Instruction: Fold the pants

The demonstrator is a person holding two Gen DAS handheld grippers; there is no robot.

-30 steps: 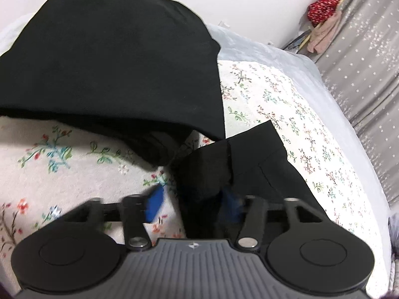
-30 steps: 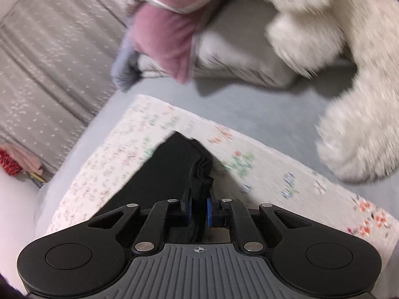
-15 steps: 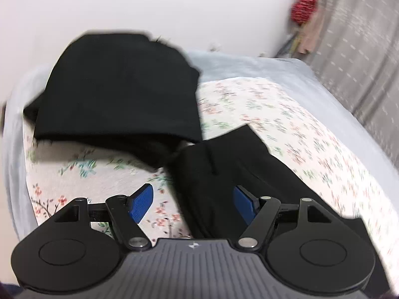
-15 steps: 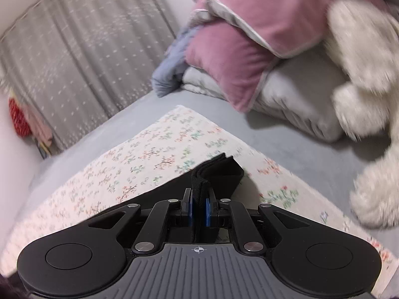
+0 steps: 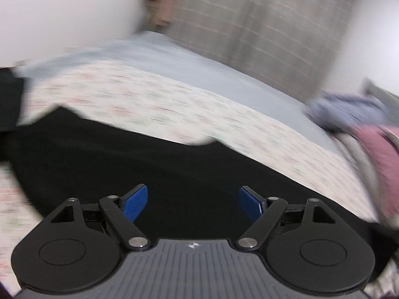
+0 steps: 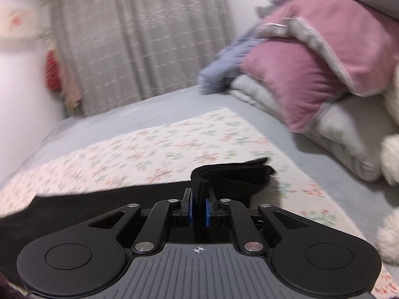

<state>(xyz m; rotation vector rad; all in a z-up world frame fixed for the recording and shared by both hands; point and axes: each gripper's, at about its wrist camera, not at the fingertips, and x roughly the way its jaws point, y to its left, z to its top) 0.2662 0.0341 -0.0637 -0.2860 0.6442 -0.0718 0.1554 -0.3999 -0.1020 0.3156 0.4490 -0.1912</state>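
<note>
A grey bed (image 6: 159, 104) fills most of both views, running from the near edge to a grey dotted curtain (image 6: 149, 37) at the far side. A floral sheet (image 6: 174, 147) is spread over the middle of the bed, leaving grey cover bare to its far side and right.

At the right of the right wrist view, bedding is heaped: a pink pillow (image 6: 311, 74) lies on a pale one (image 6: 349, 139), with a bluish cloth (image 6: 224, 69) at the heap's far left and white fluffy fur (image 6: 391, 154) at the right edge. By the curtain's left side hangs something red (image 6: 51, 72); it is too blurred to tell what.

The black pants (image 5: 124, 164) lie on the floral sheet as a long dark band across the near part of the left wrist view, which is smeared by motion.

The left gripper (image 5: 193, 199) hovers over the pants with its jaws spread wide; they have just been opening, and nothing is pinched between its blue pads (image 5: 134, 203).

The right gripper (image 6: 198, 210) is pressed onto a folded edge of the pants, the thick black layers standing up between its pads and curling over to the right just beyond the fingertips. From there the fabric trails left across the sheet.
</note>
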